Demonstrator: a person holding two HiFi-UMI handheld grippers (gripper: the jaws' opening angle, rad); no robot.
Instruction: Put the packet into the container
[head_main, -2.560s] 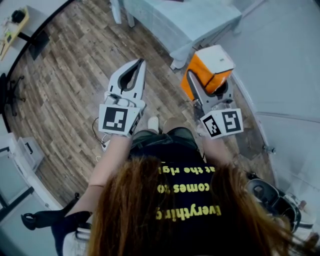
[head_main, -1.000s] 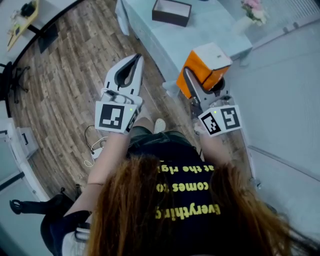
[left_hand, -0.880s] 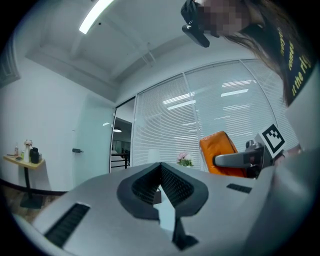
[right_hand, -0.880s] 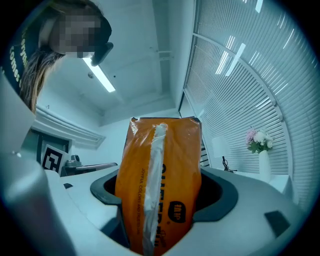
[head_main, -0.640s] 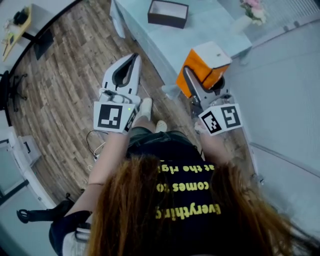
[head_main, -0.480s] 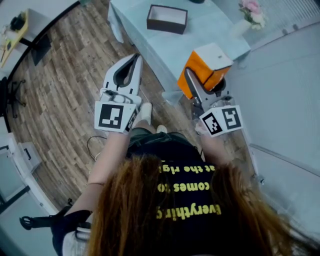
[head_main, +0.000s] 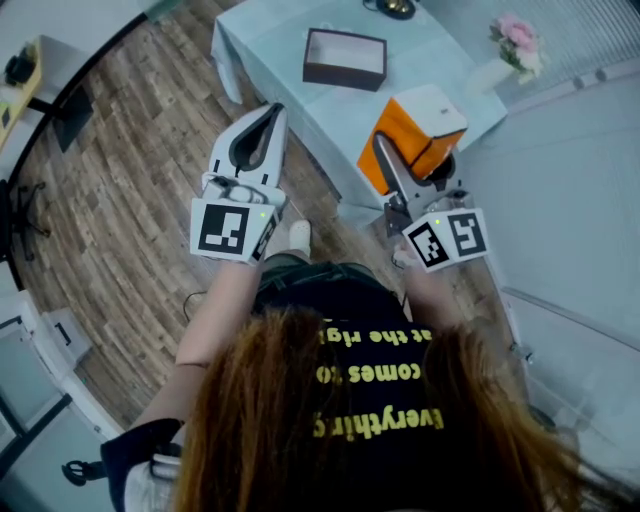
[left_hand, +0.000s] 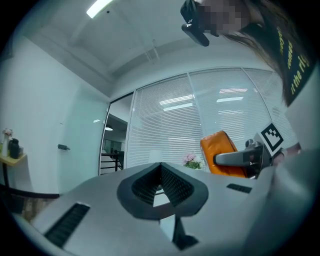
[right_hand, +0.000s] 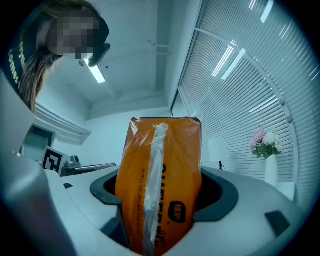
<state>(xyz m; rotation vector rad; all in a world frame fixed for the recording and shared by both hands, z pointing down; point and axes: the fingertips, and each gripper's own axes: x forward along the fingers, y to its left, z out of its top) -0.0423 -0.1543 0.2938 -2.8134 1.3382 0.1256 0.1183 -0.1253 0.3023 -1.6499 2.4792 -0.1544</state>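
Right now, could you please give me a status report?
Left hand-held gripper shut, empty. Right hand-held gripper shut on orange packet. Dark open container on table ahead, nothing between.

- An office-style room: full-height glass panels (left_hand: 220, 110) in slim frames, backed by white slatted blinds (right_hand: 240, 75), close off the far side.
- Strip lights (left_hand: 100, 6) run across a plain white ceiling (left_hand: 150, 35), the standard fit-out of a workplace.
- At far left, a dark-framed doorway (left_hand: 116, 140) opens onto another lit room.
- Wood-plank flooring (head_main: 120, 180) covers the left of the room.
- A bench (head_main: 260, 40) draped in pale blue cloth stands at the far end, with a white vase of pink flowers (head_main: 515, 32) at its right corner.
- A yellow-topped desk (head_main: 20, 75) sits at the far left edge.
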